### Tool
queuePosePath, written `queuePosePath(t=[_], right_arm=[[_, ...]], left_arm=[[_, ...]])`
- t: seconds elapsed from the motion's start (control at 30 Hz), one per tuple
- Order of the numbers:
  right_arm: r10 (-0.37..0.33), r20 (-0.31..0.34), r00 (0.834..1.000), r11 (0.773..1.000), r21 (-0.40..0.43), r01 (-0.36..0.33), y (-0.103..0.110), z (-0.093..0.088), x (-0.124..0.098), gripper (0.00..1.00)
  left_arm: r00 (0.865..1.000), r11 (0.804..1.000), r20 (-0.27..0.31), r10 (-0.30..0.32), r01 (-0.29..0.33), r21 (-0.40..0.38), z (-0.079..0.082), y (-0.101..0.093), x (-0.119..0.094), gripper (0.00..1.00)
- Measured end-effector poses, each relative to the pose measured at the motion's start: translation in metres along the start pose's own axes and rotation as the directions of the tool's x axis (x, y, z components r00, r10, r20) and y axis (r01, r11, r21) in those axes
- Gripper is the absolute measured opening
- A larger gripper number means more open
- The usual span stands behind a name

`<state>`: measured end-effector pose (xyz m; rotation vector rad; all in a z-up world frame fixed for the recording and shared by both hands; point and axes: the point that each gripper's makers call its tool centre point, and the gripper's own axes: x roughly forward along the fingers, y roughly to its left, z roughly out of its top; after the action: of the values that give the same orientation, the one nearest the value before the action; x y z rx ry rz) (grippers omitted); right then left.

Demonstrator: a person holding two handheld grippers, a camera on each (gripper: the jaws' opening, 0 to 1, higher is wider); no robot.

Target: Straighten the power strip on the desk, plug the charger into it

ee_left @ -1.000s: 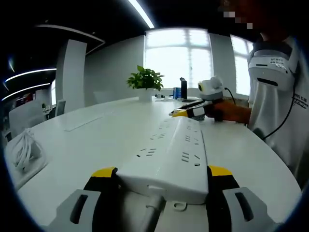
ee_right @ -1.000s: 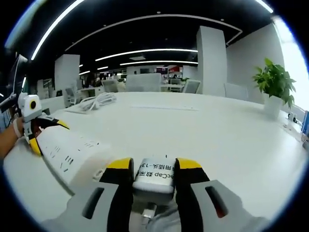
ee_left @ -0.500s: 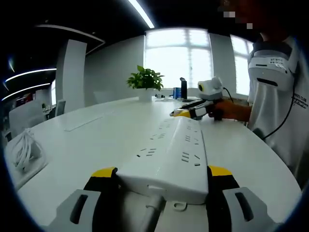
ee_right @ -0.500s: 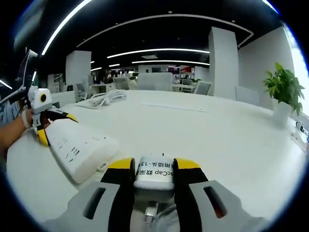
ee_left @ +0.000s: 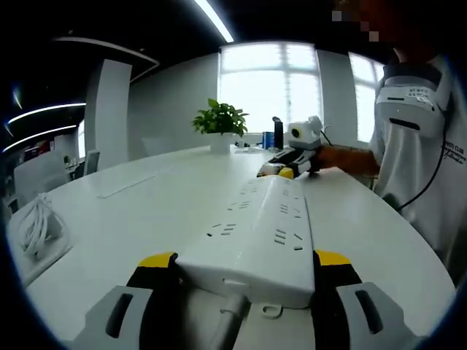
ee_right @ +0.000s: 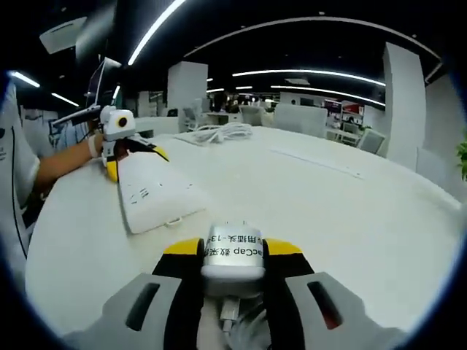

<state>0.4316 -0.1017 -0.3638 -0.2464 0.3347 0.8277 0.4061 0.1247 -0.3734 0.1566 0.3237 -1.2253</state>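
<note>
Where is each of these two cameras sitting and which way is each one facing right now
Left gripper view: rides on the left gripper, looking along the power strip it clamps, toward the plant and windows; the person's torso and hand show at right.
Right gripper view: rides on the right gripper, holding the charger, facing across the desk into the office; a forearm shows at left.
Shared: the power strip, the desk, and each other's gripper at the strip's opposite ends.
</note>
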Motion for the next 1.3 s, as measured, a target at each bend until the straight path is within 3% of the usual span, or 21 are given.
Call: queuePosePath(t=[0.1, 0.37, 0.43, 0.53, 0.6, 0.8, 0.9, 0.97, 1.1, 1.3], right_arm=[[0.051, 0.006, 0.999, 0.999, -0.019, -0.051, 0.001, 0.0, 0.001, 0.3], [0.061, 0.017, 0.998, 0.998, -0.034, -0.06, -0.001, 0.0, 0.003, 0.32], [0.029, 0.047, 0.998, 0.999, -0.016, -0.028, -0.005, 0.009, -0.002, 0.45], [-0.021, 0.122, 0.992, 1.0, 0.021, 0.019, -0.007, 0.028, -0.015, 0.49], [-0.049, 0.15, 0.987, 0.998, 0.053, 0.042, -0.006, 0.031, -0.02, 0.52], [-0.088, 0.149, 0.985, 0.989, 0.128, 0.069, -0.009, 0.016, -0.017, 0.46], [-0.107, 0.141, 0.984, 0.991, 0.091, 0.094, -0.01, 0.014, -0.013, 0.43], [-0.101, 0.103, 0.989, 0.991, 0.101, 0.091, -0.01, 0.007, -0.01, 0.4], [-0.1, 0.075, 0.992, 0.992, 0.082, 0.094, -0.01, 0.002, -0.008, 0.29], [-0.108, 0.076, 0.991, 0.992, 0.08, 0.102, -0.011, 0.002, -0.008, 0.29]], left_arm=[[1.0, 1.0, 0.0, 0.0, 0.0, 0.0, 0.0, 0.0, 0.0, 0.74], [1.0, 1.0, 0.0, 0.0, 0.0, -0.001, 0.0, 0.0, 0.001, 0.74], [1.0, 1.0, 0.0, 0.0, 0.0, 0.0, 0.0, 0.0, 0.001, 0.74], [1.0, 1.0, 0.0, 0.0, 0.0, 0.0, 0.0, 0.0, 0.001, 0.74], [1.0, 1.0, 0.0, 0.0, 0.0, 0.0, 0.0, -0.001, 0.001, 0.74], [1.0, 1.0, 0.0, 0.0, 0.0, 0.0, 0.0, -0.001, 0.002, 0.74], [1.0, 1.0, 0.0, 0.0, 0.0, 0.0, 0.001, -0.002, 0.002, 0.74], [1.0, 1.0, 0.0, 0.0, 0.0, 0.0, 0.001, -0.002, 0.002, 0.74], [1.0, 1.0, 0.0, 0.0, 0.0, 0.0, 0.0, -0.001, 0.002, 0.74], [1.0, 1.0, 0.001, 0.0, 0.0, 0.0, 0.0, -0.001, 0.001, 0.74]])
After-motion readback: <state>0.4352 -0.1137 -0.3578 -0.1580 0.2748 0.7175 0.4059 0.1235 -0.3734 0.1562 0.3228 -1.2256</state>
